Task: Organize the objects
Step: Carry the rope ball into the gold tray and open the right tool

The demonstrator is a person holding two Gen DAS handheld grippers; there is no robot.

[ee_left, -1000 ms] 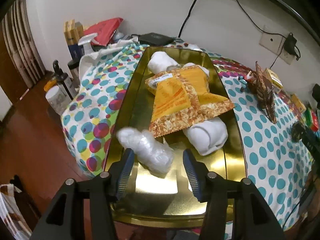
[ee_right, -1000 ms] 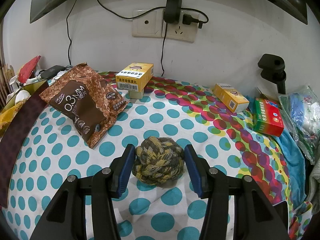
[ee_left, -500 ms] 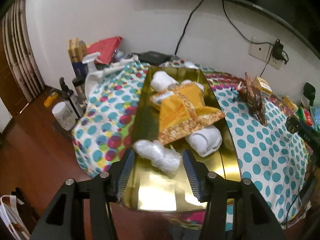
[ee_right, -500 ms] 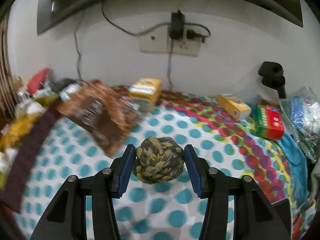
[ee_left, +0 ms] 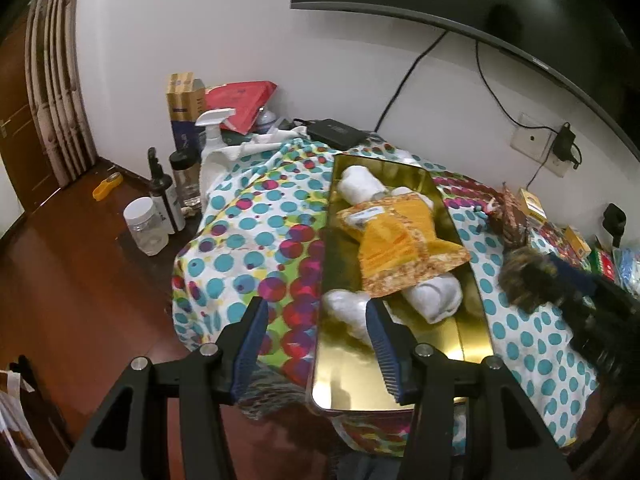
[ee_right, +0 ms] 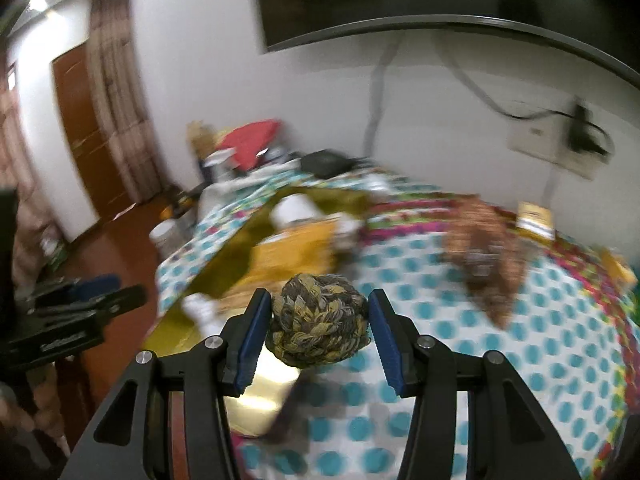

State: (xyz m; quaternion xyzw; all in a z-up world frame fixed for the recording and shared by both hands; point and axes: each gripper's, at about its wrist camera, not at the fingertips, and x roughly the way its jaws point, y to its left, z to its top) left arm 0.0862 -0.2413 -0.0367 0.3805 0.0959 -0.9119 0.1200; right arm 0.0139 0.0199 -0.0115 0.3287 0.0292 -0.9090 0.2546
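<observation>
My right gripper is shut on a woven rope ball of yellow and grey strands and holds it in the air above the near end of the gold tray; it also shows blurred at the right of the left wrist view. The gold tray holds an orange snack bag, white rolled cloths and a clear plastic bundle. My left gripper is open and empty, pulled back above the tray's near left edge.
A brown snack bag and small boxes lie on the polka-dot cloth right of the tray. Bottles and a jar stand on the floor at the left. A black box and cables sit by the wall.
My right gripper lifted the rope ball off the cloth and swung left toward the tray. My left gripper drew back and up, leaving the plastic bundle in the tray.
</observation>
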